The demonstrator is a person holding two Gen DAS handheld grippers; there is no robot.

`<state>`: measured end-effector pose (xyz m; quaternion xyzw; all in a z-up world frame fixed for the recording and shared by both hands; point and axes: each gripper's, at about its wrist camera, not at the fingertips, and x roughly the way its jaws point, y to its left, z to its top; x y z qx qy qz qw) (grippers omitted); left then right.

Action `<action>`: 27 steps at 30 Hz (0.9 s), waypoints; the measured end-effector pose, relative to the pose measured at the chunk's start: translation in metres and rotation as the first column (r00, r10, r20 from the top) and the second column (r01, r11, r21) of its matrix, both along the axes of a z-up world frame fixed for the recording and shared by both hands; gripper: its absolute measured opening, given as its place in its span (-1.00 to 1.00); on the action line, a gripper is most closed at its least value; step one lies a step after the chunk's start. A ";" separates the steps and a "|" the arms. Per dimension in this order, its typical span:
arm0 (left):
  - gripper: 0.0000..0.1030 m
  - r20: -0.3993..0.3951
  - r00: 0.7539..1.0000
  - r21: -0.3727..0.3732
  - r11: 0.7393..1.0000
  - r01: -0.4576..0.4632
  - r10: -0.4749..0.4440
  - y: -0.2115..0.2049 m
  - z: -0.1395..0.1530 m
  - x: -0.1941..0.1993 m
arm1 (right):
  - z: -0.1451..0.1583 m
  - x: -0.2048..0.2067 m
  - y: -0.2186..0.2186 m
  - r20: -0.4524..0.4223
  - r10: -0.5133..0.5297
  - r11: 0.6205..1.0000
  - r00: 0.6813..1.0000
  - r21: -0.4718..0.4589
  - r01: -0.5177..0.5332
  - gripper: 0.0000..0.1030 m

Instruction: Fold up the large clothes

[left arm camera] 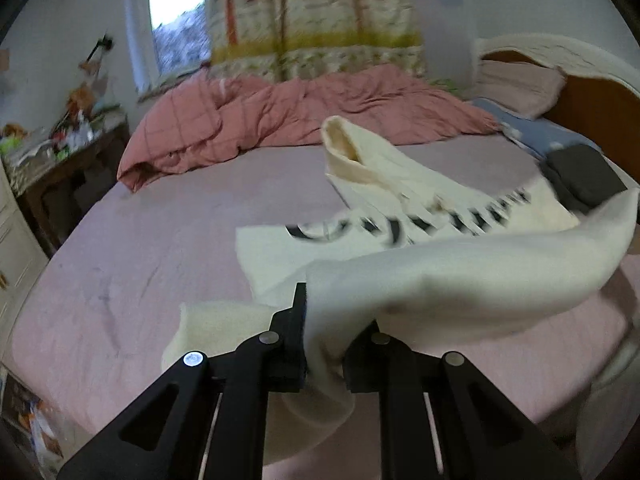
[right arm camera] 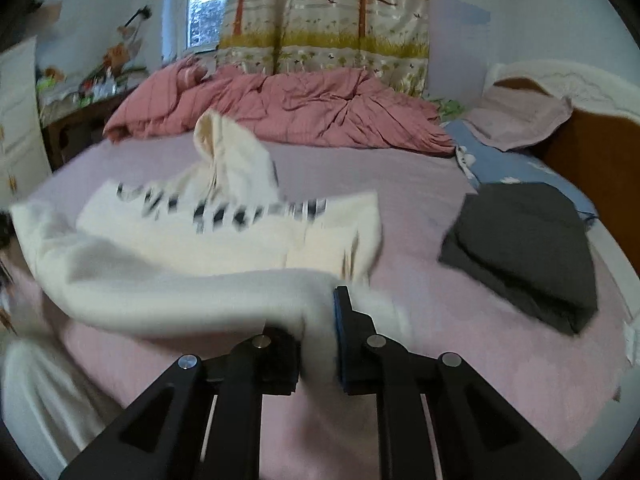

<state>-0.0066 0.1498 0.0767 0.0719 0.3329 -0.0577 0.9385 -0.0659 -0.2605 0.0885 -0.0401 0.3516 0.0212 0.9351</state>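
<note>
nearest the cameras, the left gripper (left arm camera: 326,344) and right gripper (right arm camera: 316,348) each pinch the cream sweatshirt (right arm camera: 224,224) hem, its body sagging onto the bed (left arm camera: 140,248); thin grips could slip, letting it collapse toward the quilt (right arm camera: 288,104).

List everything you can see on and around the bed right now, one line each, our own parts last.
cream sweatshirt: one, black lettering, partly raised off the sheet, both ends gripped
sheet: one, pink, covering the bed
quilt: one, dusty pink, crumpled at the far side
dark garment: one, charcoal, folded, right part of bed
pillows: one mauve on one blue, by the headboard
curtain: one, printed, beside the window
side table: one, brown, cluttered, left of bed
left gripper: black fingers shut on sweatshirt
right gripper: black fingers shut on sweatshirt
</note>
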 end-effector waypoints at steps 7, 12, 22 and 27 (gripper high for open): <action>-0.70 -0.209 0.978 0.108 0.994 -0.009 0.031 -0.016 -0.063 0.134 | -0.048 0.144 0.005 -0.145 -0.031 0.997 0.989 -0.070 0.021 -0.70; 0.11 -0.096 0.995 0.180 0.984 0.006 0.012 -0.014 -0.071 0.142 | -0.075 0.163 -0.003 -0.089 -0.071 0.995 0.993 -0.069 0.065 -0.31; 0.91 0.088 0.976 -0.089 0.977 -0.194 0.202 0.097 -0.039 0.045 | -0.053 0.101 -0.078 0.061 -0.289 0.949 0.955 0.149 0.277 0.44; 0.91 0.041 0.992 -0.140 0.984 -0.111 0.118 0.102 -0.064 0.029 | -0.076 0.076 -0.091 -0.017 -0.198 0.939 0.980 0.284 0.195 0.44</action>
